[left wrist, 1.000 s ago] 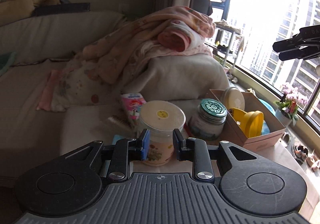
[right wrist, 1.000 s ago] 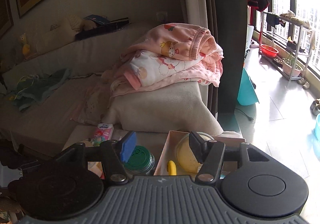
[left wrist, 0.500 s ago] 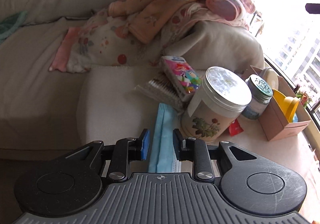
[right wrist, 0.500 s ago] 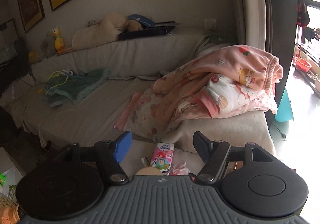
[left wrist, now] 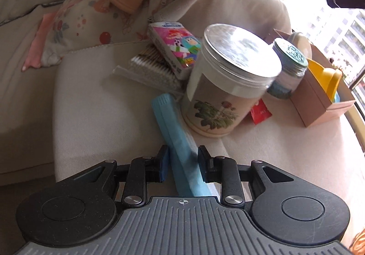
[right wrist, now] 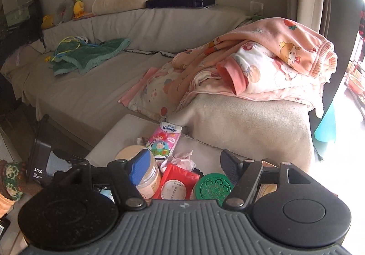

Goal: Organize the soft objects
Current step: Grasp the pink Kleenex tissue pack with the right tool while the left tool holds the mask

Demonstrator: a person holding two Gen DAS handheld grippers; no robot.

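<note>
A folded blue face mask (left wrist: pixel 180 141) lies on the beige cushioned stool (left wrist: pixel 95 100), next to a flower-printed jar (left wrist: pixel 228 86). My left gripper (left wrist: pixel 183 159) points down over the mask. Its jaws stand on either side of the mask and are opening, and the pads do not press on it. A heap of pink children's clothes (right wrist: pixel 262 65) is draped over the sofa arm. A small pink cloth (right wrist: pixel 180 159) sits among the jars. My right gripper (right wrist: pixel 184 163) hovers open above the jars with nothing between its fingers.
A cartoon tissue pack (left wrist: pixel 178 45), a pack of cotton swabs (left wrist: pixel 150 65), a red packet (left wrist: pixel 260 113), a green-lidded jar (left wrist: pixel 289 61) and a cardboard box (left wrist: pixel 319 104) crowd the stool. A green towel (right wrist: pixel 89 54) lies on the sofa seat. Plush toys line the backrest.
The left gripper tilted down and closed in on the stool, and the blue mask now lies between its jaws. The right gripper swung from the window toward the sofa and its jaws widened.
</note>
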